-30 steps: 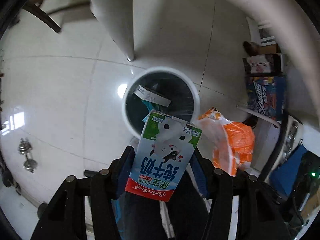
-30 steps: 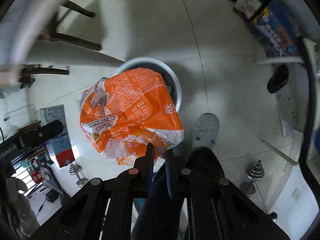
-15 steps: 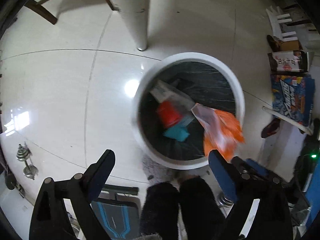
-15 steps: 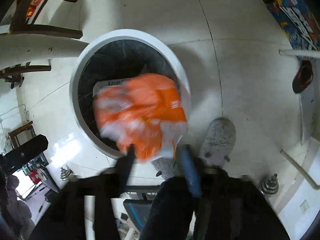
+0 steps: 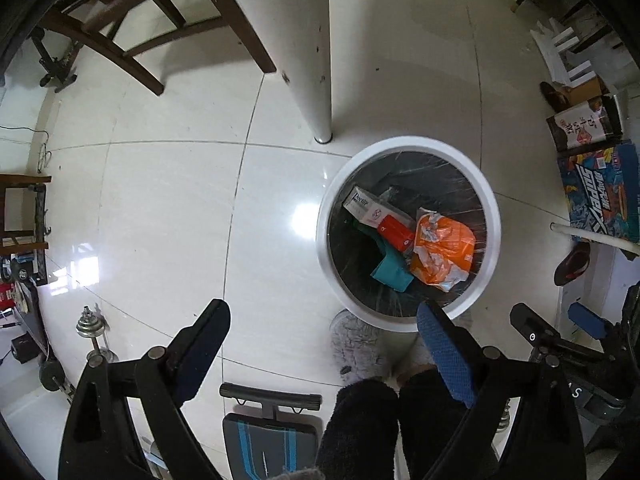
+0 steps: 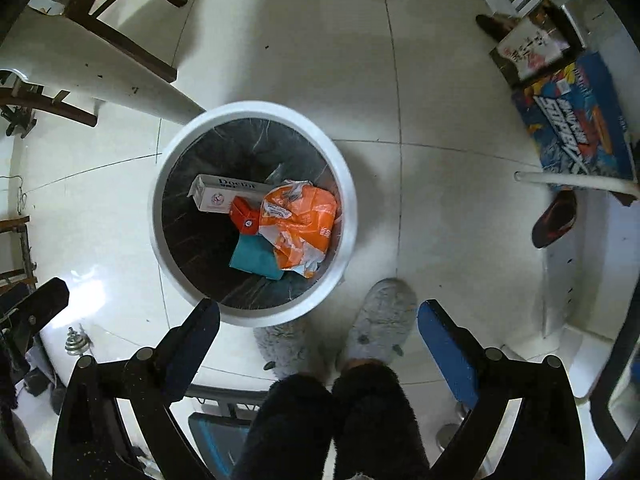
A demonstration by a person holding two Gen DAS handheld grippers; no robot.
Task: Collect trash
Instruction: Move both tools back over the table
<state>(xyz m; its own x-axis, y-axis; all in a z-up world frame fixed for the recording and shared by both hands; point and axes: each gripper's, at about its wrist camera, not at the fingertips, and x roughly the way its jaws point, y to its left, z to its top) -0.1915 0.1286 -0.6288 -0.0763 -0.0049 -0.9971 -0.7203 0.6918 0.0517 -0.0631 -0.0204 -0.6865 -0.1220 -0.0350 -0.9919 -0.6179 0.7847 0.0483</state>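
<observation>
A round white bin (image 5: 494,216) with a black liner stands on the tiled floor; in the right wrist view its rim (image 6: 350,208) is upper left of centre. Inside lie an orange snack bag (image 5: 442,254) (image 6: 300,224), a white carton (image 5: 370,208) (image 6: 224,196), a red box (image 5: 396,232) (image 6: 244,216) and a teal piece (image 5: 392,272) (image 6: 254,258). My left gripper (image 5: 324,344) is open and empty, above the floor left of the bin. My right gripper (image 6: 320,332) is open and empty, just in front of the bin.
The person's grey slippers (image 6: 378,316) stand by the bin. A white table leg (image 5: 304,60) and a wooden chair (image 5: 132,28) are behind it. Colourful boxes (image 5: 600,196) and a dark slipper (image 6: 554,218) lie to the right. Dumbbells (image 5: 90,326) lie at the left.
Both grippers opened and let go: the milk carton and the orange bag dropped into the bin. Both grippers have since risen away from the bin.
</observation>
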